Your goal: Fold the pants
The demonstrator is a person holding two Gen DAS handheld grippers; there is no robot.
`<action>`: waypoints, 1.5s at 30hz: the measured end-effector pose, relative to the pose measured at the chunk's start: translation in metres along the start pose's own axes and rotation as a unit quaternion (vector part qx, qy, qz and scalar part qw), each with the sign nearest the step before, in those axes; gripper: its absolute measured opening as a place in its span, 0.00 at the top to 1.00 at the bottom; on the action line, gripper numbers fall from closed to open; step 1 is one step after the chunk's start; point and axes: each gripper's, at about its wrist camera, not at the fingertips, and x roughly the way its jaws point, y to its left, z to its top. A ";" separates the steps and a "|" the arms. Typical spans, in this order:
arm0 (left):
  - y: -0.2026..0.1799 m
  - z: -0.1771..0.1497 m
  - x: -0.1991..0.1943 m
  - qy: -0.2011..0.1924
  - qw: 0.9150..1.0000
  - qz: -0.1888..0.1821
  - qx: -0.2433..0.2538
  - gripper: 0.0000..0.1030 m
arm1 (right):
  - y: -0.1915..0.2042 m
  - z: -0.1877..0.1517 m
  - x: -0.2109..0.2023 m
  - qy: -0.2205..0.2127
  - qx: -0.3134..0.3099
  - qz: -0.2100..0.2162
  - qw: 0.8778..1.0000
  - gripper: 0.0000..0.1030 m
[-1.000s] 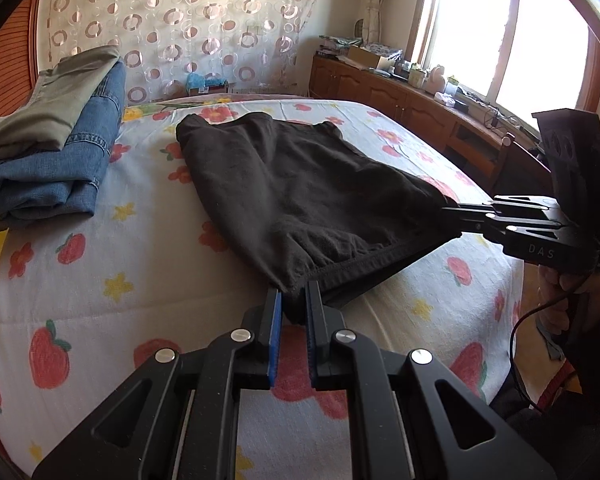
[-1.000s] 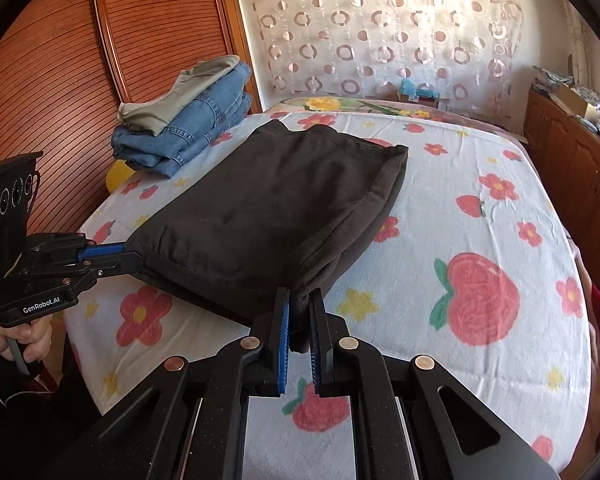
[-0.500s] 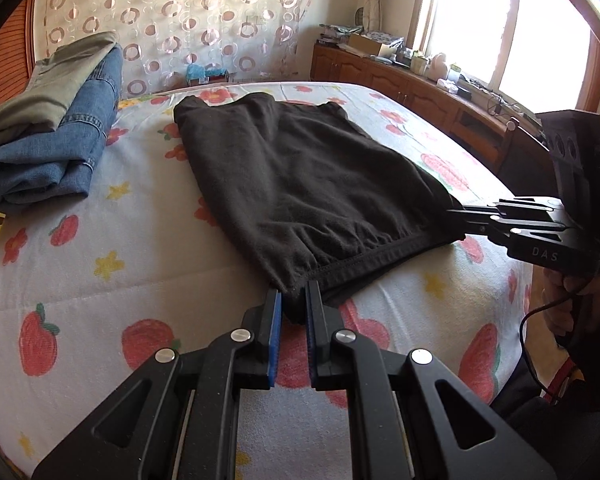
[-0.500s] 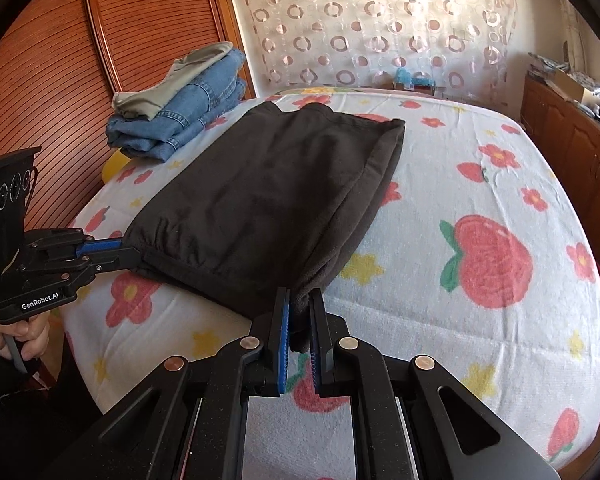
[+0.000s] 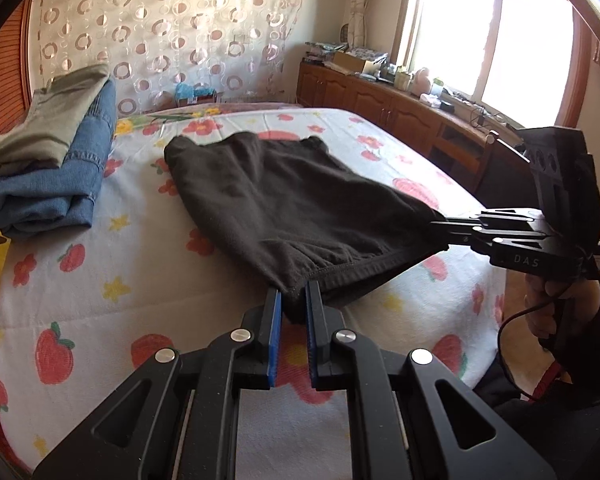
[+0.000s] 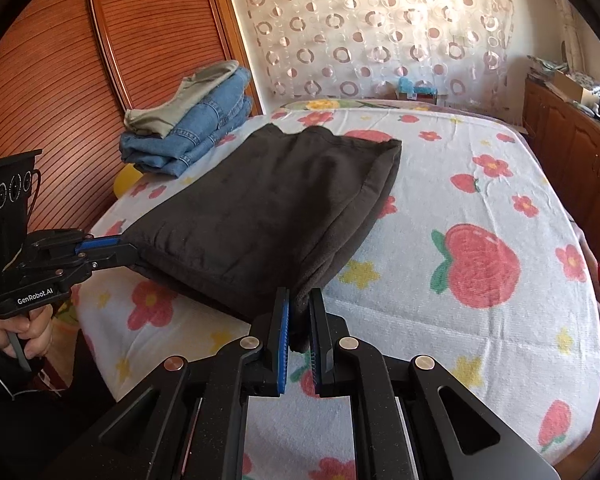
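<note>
Dark brown pants [image 5: 284, 208] [image 6: 260, 216], folded into a rectangle, lie on the flowered bed sheet [image 5: 140, 272] [image 6: 480, 200]. Their near hem edge is raised off the bed and stretched between both grippers. My left gripper [image 5: 293, 298] is shut on the left near corner of the hem. My right gripper [image 6: 299, 300] is shut on the opposite near corner. In the left wrist view the right gripper [image 5: 440, 236] reaches in from the right, clamping the cloth. In the right wrist view the left gripper [image 6: 128, 248] grips from the left, held by a hand [image 6: 20, 332].
A stack of folded jeans [image 5: 56, 184] [image 6: 192, 136] topped by a beige garment [image 5: 48, 132] [image 6: 180, 100] sits at the far left of the bed. A wooden headboard [image 6: 60, 92] stands left. A low wooden cabinet [image 5: 400, 108] runs under the window at right.
Both grippers have lifted the near hem a little off the bed while keeping hold; the view has tilted up, so the pants sit lower in the frame.
</note>
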 end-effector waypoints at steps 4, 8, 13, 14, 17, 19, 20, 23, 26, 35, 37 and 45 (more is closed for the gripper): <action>-0.004 0.008 -0.012 -0.014 1.000 -0.007 0.005 0.89 | 0.002 0.002 -0.022 -0.019 -0.004 0.002 1.000 0.92; -0.008 0.015 -0.024 -0.028 0.999 -0.011 0.013 0.89 | 0.003 0.001 -0.040 -0.038 -0.006 0.003 0.999 0.92; -0.011 0.023 -0.034 -0.042 0.999 -0.017 0.018 0.89 | 0.006 -0.001 -0.058 -0.057 -0.012 0.001 0.998 0.92; -0.012 0.023 -0.036 -0.043 0.999 -0.018 0.019 0.89 | 0.006 -0.001 -0.062 -0.060 -0.013 0.000 0.998 0.92; -0.014 0.028 -0.042 -0.051 0.998 -0.022 0.021 0.89 | 0.005 0.002 -0.070 -0.069 -0.014 0.002 0.998 0.92; -0.014 0.030 -0.045 -0.056 0.998 -0.023 0.023 0.89 | 0.006 0.002 -0.076 -0.075 -0.016 0.003 0.997 0.92; -0.013 0.032 -0.046 -0.058 0.998 -0.024 0.023 0.89 | 0.008 0.001 -0.077 -0.078 -0.018 0.003 0.997 0.92; -0.014 0.035 -0.052 -0.066 0.997 -0.025 0.026 0.89 | 0.010 0.001 -0.083 -0.084 -0.022 0.005 0.996 0.92; -0.017 0.038 -0.058 -0.075 0.996 -0.029 0.027 0.89 | 0.011 0.001 -0.089 -0.089 -0.025 0.007 0.996 0.92; -0.009 0.035 -0.039 -0.058 0.998 -0.028 0.017 0.89 | 0.007 0.000 -0.074 -0.081 -0.017 0.016 0.996 0.95; -0.008 0.032 -0.033 -0.050 0.998 -0.028 0.016 0.89 | 0.006 0.000 -0.063 -0.068 -0.016 0.014 0.997 0.95; -0.003 0.020 -0.019 -0.027 0.999 -0.023 0.008 0.89 | 0.011 -0.019 -0.026 -0.005 -0.005 0.030 1.000 0.95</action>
